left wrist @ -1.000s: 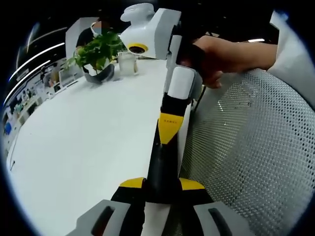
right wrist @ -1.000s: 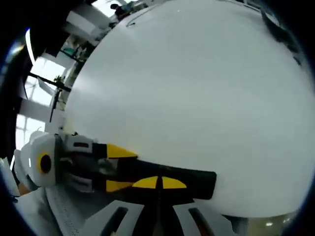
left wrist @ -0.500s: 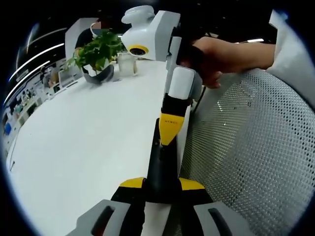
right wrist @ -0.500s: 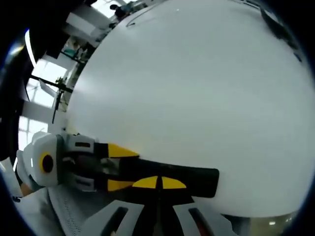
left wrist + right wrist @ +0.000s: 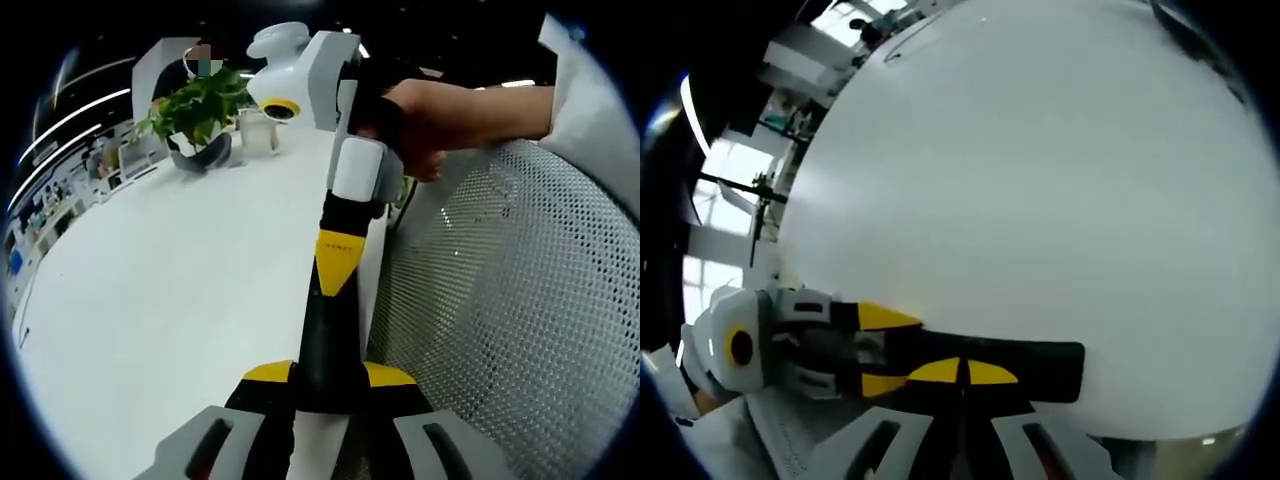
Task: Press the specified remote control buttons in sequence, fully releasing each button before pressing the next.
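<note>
The table (image 5: 170, 290) fills the left of the left gripper view; a mesh chair (image 5: 510, 330) fills the right. The remote (image 5: 325, 340), low centre, is pinched by the left gripper (image 5: 327, 375), with the right gripper (image 5: 340, 262) closed on its far end. The likely fault is the remote twisting between the two grips, spoiling a press. Since 0.5 s ago, the right gripper has risen slightly up-frame.
</note>
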A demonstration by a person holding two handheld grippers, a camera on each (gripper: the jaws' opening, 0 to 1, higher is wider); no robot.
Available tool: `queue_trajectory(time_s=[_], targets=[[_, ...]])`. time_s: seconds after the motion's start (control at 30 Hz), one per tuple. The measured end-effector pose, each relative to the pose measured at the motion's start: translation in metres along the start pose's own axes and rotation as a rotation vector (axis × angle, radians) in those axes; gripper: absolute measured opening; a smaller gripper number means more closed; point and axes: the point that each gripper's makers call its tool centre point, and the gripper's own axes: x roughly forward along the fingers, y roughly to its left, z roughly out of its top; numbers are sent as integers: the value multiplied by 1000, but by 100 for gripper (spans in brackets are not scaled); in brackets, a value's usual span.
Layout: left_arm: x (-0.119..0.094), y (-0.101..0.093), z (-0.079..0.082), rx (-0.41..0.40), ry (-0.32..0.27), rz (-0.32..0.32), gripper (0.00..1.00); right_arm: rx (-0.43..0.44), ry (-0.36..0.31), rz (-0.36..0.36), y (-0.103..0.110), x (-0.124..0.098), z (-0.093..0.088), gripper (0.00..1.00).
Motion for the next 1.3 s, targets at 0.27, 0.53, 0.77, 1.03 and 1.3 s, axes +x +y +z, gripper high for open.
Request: queue_trajectory(time_s=[0.27, 0.53, 0.77, 1.03, 1.3], targets=[[0, 0, 0, 1, -1, 0, 24, 4, -8, 20, 2, 0, -1, 0], [0, 1, 0, 7, 1, 1, 24, -34, 1, -5, 3, -1, -1, 0], [0, 1, 0, 10, 0, 2, 24, -47, 22, -46, 0, -4, -7, 0], [-1, 1, 1, 9, -6, 2, 24, -106, 27, -77, 0, -3, -7, 0], [0, 1, 0, 8, -9, 2, 24, -106, 41, -73, 1, -2, -11, 0]])
